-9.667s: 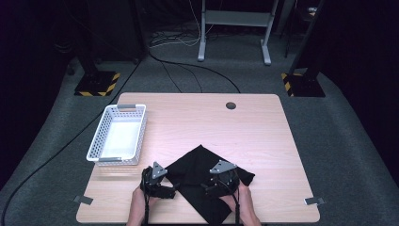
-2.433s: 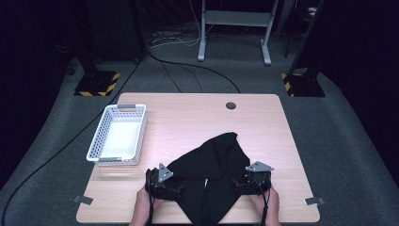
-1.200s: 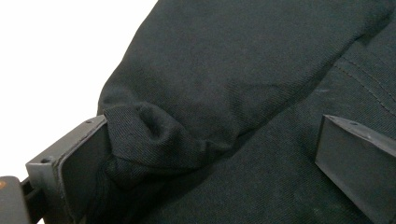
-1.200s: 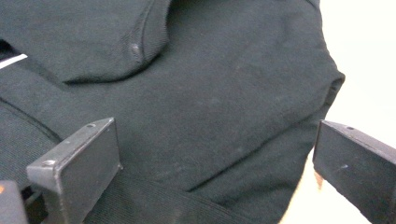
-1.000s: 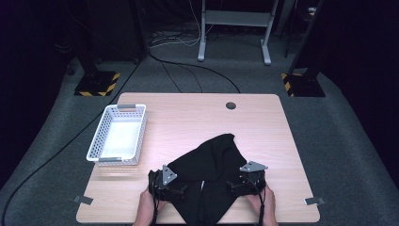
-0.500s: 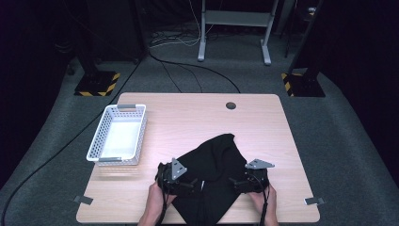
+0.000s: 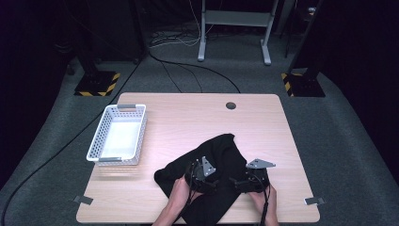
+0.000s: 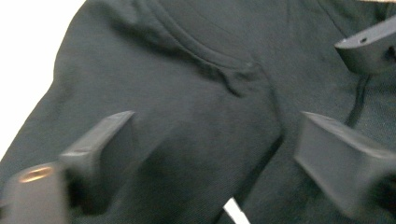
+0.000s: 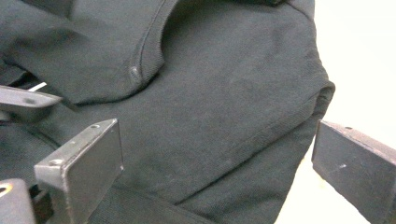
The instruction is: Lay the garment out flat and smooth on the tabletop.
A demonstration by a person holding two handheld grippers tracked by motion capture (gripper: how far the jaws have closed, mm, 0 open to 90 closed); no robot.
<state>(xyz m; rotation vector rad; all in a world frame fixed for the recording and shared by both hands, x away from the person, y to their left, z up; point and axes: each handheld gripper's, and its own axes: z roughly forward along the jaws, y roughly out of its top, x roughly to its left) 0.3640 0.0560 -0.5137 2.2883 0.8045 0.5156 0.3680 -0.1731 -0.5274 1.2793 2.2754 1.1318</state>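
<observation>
Black knit garment (image 7: 211, 174), crumpled, on light wood table (image 7: 188, 117) nr front edge, right of centre.
L tongs (image 7: 211, 181) over garment's middle, jaws apart, just been closing, cloth beneath, nothing gripped; R tongs (image 7: 237, 181) by its right edge, jaws wide, empty. White slotted plastic basket (image 7: 117, 136) at left edge.
</observation>
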